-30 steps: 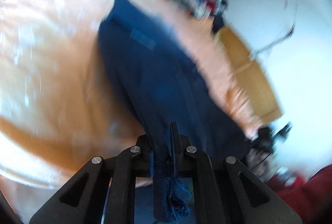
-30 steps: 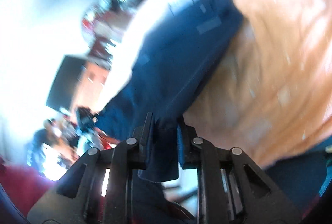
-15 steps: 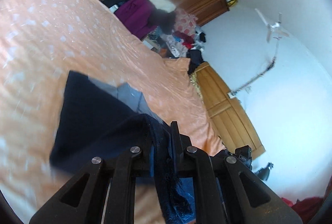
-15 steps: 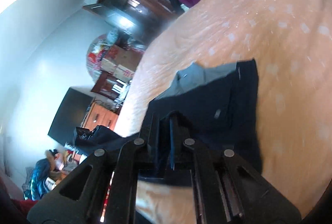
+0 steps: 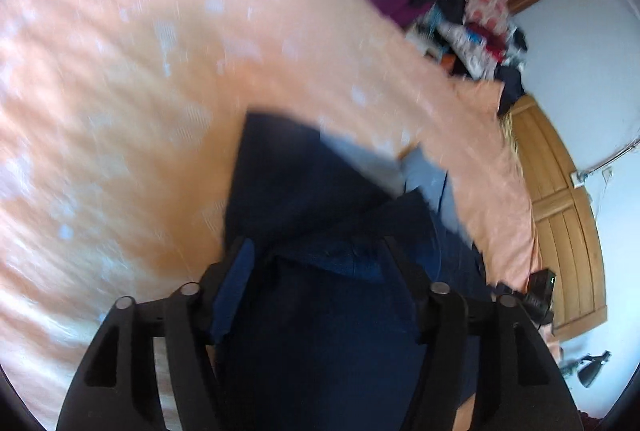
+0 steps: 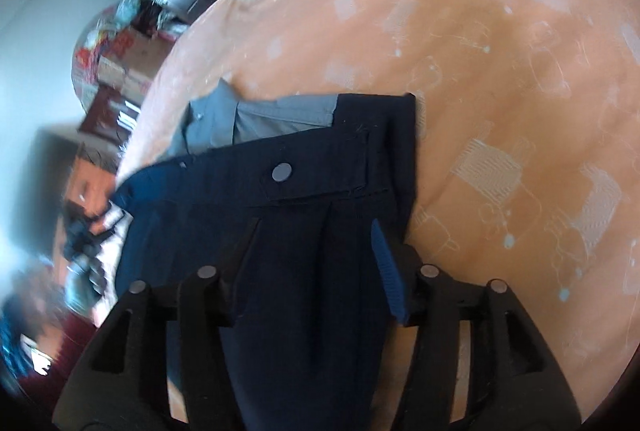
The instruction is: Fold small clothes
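The dark navy shorts point(image 6: 320, 167) lie folded on the peach bedsheet point(image 6: 500, 71), long axis running away from both cameras, grey lining exposed at the far end. Woven fabric, buttoned pocket flap. Left gripper point(image 5: 316, 251) and right gripper point(image 6: 316, 227) hover above, jaws spread, released.

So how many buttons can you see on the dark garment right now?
1: a round grey button on the pocket flap of the navy garment, ahead of the right gripper. Folds may hide others.
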The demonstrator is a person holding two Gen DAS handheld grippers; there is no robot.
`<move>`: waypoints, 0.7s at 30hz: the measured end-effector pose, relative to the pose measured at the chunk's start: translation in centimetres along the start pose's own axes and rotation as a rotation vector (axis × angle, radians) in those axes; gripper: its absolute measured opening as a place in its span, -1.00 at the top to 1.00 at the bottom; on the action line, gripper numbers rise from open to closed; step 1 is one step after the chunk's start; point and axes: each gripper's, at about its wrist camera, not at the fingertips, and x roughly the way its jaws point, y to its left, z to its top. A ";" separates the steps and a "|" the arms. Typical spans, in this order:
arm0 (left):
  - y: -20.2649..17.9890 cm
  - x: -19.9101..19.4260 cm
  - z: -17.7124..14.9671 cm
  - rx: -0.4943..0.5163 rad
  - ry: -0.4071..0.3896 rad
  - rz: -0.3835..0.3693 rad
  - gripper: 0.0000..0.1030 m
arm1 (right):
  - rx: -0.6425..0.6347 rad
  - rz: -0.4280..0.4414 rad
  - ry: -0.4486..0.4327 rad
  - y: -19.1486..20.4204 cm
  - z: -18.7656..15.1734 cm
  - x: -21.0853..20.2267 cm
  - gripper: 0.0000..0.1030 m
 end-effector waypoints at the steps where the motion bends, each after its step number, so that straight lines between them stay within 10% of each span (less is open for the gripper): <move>1: -0.4 -0.6 0.3 0.020 -0.029 0.025 -0.35 | -0.009 -0.003 -0.006 0.1 0.0 0.2 -0.10; 21: -4.9 -4.3 -3.6 0.263 -0.021 0.035 -0.38 | -0.103 -0.083 -0.038 0.4 1.1 1.1 -0.16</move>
